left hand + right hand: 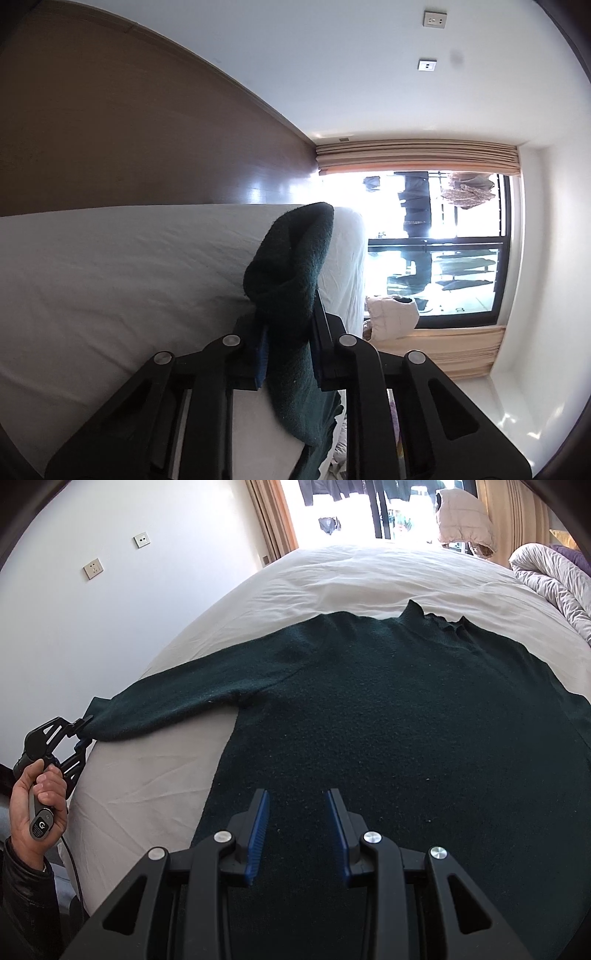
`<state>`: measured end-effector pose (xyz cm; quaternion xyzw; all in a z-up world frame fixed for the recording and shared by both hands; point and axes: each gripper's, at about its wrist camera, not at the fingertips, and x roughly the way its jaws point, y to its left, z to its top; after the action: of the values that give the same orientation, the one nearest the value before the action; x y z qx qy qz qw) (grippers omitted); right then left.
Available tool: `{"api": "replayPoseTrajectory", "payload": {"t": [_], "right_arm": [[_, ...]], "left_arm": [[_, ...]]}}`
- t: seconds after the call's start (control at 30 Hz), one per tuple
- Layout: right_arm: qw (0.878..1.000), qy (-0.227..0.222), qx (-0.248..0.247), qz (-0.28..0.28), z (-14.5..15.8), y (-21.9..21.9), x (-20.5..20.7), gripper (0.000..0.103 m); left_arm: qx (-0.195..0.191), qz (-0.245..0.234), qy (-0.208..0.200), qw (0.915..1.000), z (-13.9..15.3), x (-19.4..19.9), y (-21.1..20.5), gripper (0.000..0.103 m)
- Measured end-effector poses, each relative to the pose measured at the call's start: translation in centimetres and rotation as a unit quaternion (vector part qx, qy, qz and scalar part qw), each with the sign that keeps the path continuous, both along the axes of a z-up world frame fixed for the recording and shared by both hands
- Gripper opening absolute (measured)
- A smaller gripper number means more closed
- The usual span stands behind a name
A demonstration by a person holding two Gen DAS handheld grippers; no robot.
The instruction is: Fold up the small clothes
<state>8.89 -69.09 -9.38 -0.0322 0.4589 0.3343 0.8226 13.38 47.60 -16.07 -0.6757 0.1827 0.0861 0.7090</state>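
A dark green sweater (369, 720) lies flat on the white bed (147, 782), collar toward the window. Its left sleeve (177, 701) stretches out to the bed's left edge. There my left gripper (86, 731), held in a person's hand (37, 794), is shut on the cuff. In the left wrist view the cuff (295, 251) bulges out past the left gripper (288, 317), pinched between the pads. My right gripper (297, 794) hovers over the sweater's lower body, open, its blue pads apart with nothing between them.
A crumpled pale duvet (546, 579) lies at the bed's far right. A beige padded jacket (461, 520) hangs by the bright window (443, 240). A white wall with sockets (92, 568) runs along the bed's left side, with brown wood floor (110, 129) between them.
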Motion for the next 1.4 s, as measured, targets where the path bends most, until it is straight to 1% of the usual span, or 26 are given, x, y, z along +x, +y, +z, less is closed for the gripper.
{"api": "replayPoseTrajectory", "payload": {"t": [0.07, 0.13, 0.17, 0.2, 0.27, 0.3, 0.33, 0.43, 0.5, 0.57, 0.63, 0.77, 0.83, 0.9, 0.93, 0.97, 1.0, 1.07, 1.1, 1.17, 1.23, 1.27, 1.3, 1.4], "right_arm": [[1.000, 0.001, 0.000, 0.002, -0.1, 0.1, -0.1, 0.034], [1.000, 0.003, 0.001, 0.004, -0.1, 0.1, -0.2, 0.034], [1.000, 0.002, 0.002, 0.004, -0.1, 0.0, -0.3, 0.034], [1.000, 0.002, 0.003, 0.003, -0.1, 0.0, -0.3, 0.034], [1.000, 0.005, 0.004, 0.002, -0.2, 0.0, -0.2, 0.034], [1.000, 0.005, 0.005, 0.002, -0.2, 0.0, -0.2, 0.034], [1.000, 0.005, 0.005, 0.003, -0.3, 0.1, -0.2, 0.034], [1.000, 0.005, 0.007, 0.006, -0.2, 0.2, -0.5, 0.034], [1.000, 0.003, 0.006, 0.009, -0.1, 0.3, -0.7, 0.034], [1.000, -0.001, 0.006, 0.010, 0.1, 0.3, -0.8, 0.034], [1.000, -0.004, 0.004, 0.010, 0.3, 0.3, -0.7, 0.034], [1.000, -0.024, 0.003, 0.012, 1.3, 0.6, 0.8, 0.034], [1.000, -0.024, 0.009, 0.014, 1.8, 1.1, 2.3, 0.034], [1.000, -0.013, 0.022, 0.015, 2.1, 2.2, 4.7, 0.034], [0.999, -0.002, 0.030, 0.016, 2.1, 2.7, 5.7, 0.034], [0.999, 0.012, 0.041, 0.016, 2.0, 3.4, 6.9, 0.033], [0.998, 0.025, 0.053, 0.013, 1.7, 4.0, 8.0, 0.033], [0.996, 0.057, 0.068, 0.006, 0.6, 5.4, 10.4, 0.030], [0.995, 0.069, 0.072, 0.003, 0.0, 6.1, 11.3, 0.030], [0.993, 0.091, 0.075, -0.003, -1.3, 7.4, 12.8, 0.029], [0.990, 0.115, 0.078, -0.008, -2.8, 8.2, 14.0, 0.028], [0.989, 0.123, 0.077, -0.011, -3.7, 8.5, 14.4, 0.026], [0.990, 0.122, 0.076, -0.011, -4.1, 8.7, 14.5, 0.024], [0.992, 0.097, 0.079, -0.001, -4.5, 9.0, 14.2, 0.024]], "left_arm": [[0.003, -0.008, 0.014, 0.9999, -0.3, 0.0, -0.4, 0.017], [-0.016, -0.011, 0.017, 0.9997, -0.8, 0.3, -0.7, 0.017], [-0.028, -0.007, 0.011, 0.9995, -0.7, 0.2, -0.4, 0.017], [-0.032, -0.002, 0.011, 0.9994, -0.1, -0.8, -1.2, 0.017], [-0.034, 0.014, 0.020, 0.9991, -0.3, -1.7, -0.8, 0.017], [-0.033, 0.013, 0.020, 0.9992, -1.0, -3.7, -1.4, 0.018], [-0.031, 0.007, 0.024, 0.9992, -1.2, -4.7, -1.4, 0.018], [-0.033, 0.005, 0.026, 0.9991, -1.5, -4.8, -1.1, 0.018], [-0.046, 0.007, 0.020, 0.9987, -1.8, -5.3, -1.1, 0.018], [-0.056, 0.017, -0.008, 0.9982, -2.2, -5.4, -0.6, 0.017], [-0.042, 0.015, -0.017, 0.9989, -1.1, -6.5, -1.5, 0.010], [0.023, 0.015, -0.030, 0.9992, 1.3, -6.8, -2.3, 0.008], [0.066, 0.012, -0.035, 0.9972, 3.4, -6.8, -2.9, 0.008], [0.114, 0.001, -0.044, 0.9926, 6.3, -5.8, -3.9, 0.008], [0.136, -0.006, -0.049, 0.9894, 8.0, -4.5, -4.9, 0.008], [0.166, -0.014, -0.053, 0.9846, 9.5, -4.2, -5.6, 0.008], [0.185, -0.019, -0.056, 0.9810, 11.0, -2.8, -7.0, 0.008], [0.230, -0.038, -0.065, 0.9704, 13.2, -2.0, -8.6, 0.008], [0.247, -0.046, -0.068, 0.9654, 14.5, -0.9, -9.3, 0.008], [0.278, -0.063, -0.080, 0.9553, 16.2, 0.4, -10.6, 0.008], [0.309, -0.079, -0.090, 0.9434, 17.6, 1.2, -12.6, 0.008], [0.324, -0.090, -0.097, 0.9369, 18.4, 1.9, -13.8, 0.008], [0.335, -0.100, -0.104, 0.9312, 19.0, 2.4, -15.2, 0.008], [0.363, -0.138, -0.132, 0.9120, 21.5, 3.8, -20.3, 0.008]]}}
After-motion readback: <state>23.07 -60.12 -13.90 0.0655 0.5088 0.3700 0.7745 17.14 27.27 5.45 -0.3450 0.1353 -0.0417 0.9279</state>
